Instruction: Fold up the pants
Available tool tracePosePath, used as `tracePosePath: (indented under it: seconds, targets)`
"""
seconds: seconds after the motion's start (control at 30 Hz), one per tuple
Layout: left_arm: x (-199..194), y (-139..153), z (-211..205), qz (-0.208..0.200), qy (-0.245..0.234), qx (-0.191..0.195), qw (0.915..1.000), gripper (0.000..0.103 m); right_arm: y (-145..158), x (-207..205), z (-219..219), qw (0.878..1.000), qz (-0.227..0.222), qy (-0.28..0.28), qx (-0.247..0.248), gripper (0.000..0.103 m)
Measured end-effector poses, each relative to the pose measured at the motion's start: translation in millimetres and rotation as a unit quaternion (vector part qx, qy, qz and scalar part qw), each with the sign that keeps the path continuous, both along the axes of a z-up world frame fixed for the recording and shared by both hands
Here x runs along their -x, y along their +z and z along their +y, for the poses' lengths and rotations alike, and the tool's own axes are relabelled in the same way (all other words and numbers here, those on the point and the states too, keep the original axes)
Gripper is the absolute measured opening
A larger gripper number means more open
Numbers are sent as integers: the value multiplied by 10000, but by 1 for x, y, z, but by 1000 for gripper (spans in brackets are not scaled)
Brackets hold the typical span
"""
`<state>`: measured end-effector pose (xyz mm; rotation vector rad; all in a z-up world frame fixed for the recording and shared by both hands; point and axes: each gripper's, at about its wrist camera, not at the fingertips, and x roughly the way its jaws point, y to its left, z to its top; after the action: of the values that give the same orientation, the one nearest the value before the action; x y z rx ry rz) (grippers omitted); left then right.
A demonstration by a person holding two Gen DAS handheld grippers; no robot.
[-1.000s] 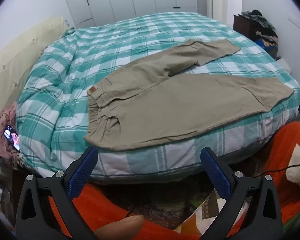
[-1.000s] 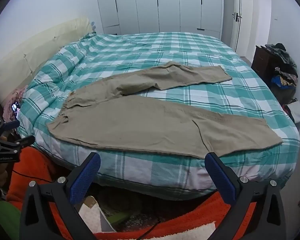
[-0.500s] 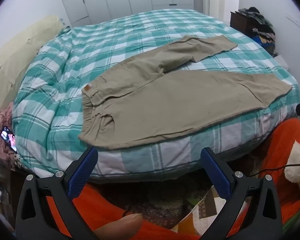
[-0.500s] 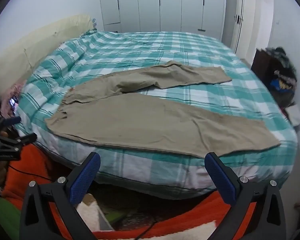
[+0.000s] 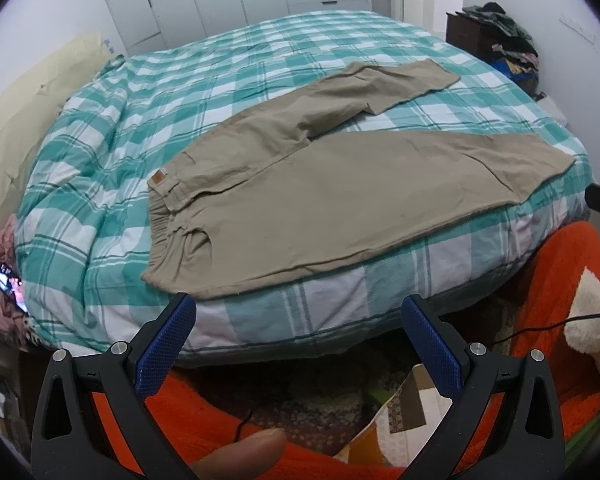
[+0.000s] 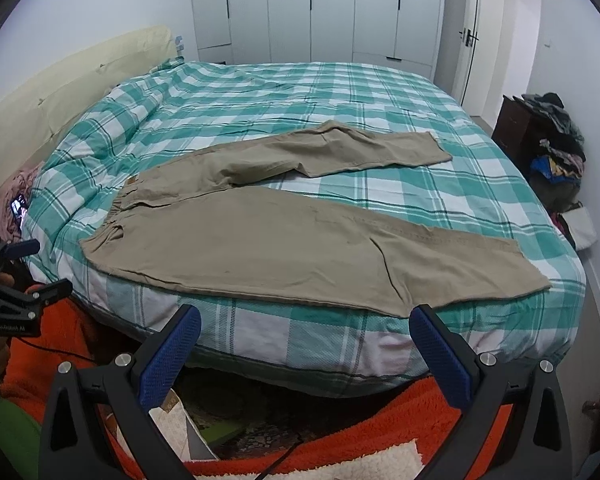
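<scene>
The khaki pants lie spread flat on the bed, on its teal-and-white checked cover, close to the near edge. The waistband is at the left, with a small tan label patch on it. One leg runs along the bed's edge to the right; the other angles away toward the far side, leaving a wedge of cover between them. The left hand-held gripper hangs below the mattress edge, blue pads wide apart and holding nothing, just short of the waistband corner. The right hand-held gripper is likewise spread open and empty, near the hem of the nearer leg. An orange fleecy blanket lies on the floor beneath both.
</scene>
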<state>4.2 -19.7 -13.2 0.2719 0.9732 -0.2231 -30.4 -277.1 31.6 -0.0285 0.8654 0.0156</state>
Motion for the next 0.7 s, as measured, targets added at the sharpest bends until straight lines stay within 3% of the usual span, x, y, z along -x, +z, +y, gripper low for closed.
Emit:
tracePosePath:
  seconds: [0.7]
  targets:
    - [0,-11,-12,220,-161,-162,9995,102,-12,2,-10,9996,90,-270,-14,103]
